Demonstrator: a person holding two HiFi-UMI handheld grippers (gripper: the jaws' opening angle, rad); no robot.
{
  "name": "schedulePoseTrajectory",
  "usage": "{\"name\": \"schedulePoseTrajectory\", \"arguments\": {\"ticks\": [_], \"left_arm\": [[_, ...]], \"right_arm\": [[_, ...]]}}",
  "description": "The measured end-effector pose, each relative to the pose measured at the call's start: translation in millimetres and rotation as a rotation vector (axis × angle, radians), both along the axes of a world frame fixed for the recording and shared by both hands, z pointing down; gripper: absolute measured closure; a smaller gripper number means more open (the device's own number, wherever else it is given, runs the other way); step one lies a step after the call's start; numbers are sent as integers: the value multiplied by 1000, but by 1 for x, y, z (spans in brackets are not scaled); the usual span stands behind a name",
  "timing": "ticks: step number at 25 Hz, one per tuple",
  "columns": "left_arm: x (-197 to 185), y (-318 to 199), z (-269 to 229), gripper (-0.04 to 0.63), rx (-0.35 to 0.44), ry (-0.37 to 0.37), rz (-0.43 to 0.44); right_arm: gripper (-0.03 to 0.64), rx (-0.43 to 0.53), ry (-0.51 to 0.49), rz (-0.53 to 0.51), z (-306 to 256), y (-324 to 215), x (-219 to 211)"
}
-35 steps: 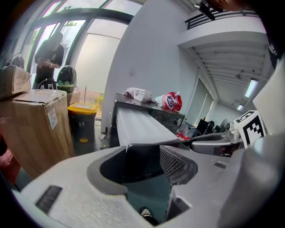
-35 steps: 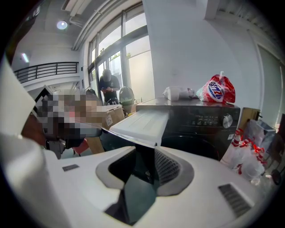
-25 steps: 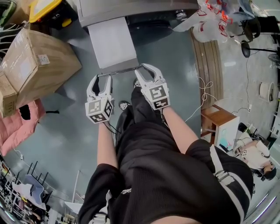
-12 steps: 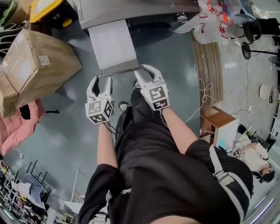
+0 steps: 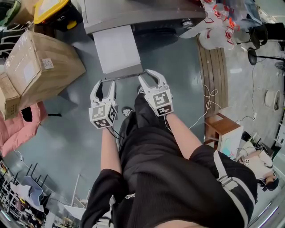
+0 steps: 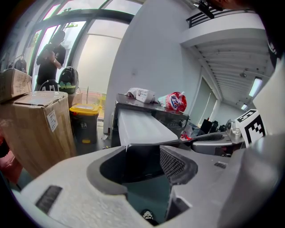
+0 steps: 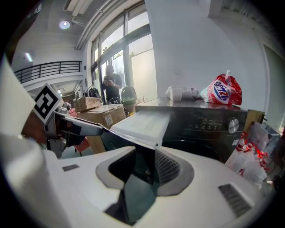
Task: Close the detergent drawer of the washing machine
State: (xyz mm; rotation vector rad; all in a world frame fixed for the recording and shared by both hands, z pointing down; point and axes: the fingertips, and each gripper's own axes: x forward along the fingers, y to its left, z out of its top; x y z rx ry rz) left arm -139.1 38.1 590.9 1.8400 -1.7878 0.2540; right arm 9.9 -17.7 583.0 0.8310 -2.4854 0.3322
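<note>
A grey-blue floor (image 5: pixel 178 67) of a cluttered workshop, with a cardboard box (image 5: pixel 42 67) off to the outer side of the left tool (image 5: pixel 103 84). The washing machine (image 5: pixel 133 13) stands straight ahead of both tools, and its white detergent drawer (image 5: pixel 116 49) is pulled far out toward them. The drawer's dark front panel (image 6: pixel 142 160) lies across the tips. The left tool's jaws stand spread around the panel's left corner, and those of the right tool (image 5: pixel 150 80) stand spread around its right corner; neither appears to pinch it. The drawer is judged to be light, rigid plastic on a slide, smooth-faced and liable to bind if pushed unevenly. The sound place to bear is the front panel, with both corners pushed equally, straight away from the tools. The slot and runners are hidden under the drawer, the machine's top is cut off in the head view, and no view settles whether any pad touches the panel.
</note>
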Motion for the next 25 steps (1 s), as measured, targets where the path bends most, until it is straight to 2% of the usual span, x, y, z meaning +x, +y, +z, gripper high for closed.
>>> {"name": "schedulePoseTrajectory", "arguments": {"ticks": [25], "left_arm": [[-15, -21, 0, 354, -14, -18, -31]], "right_arm": [[479, -2, 1, -18, 0, -21, -16]]}}
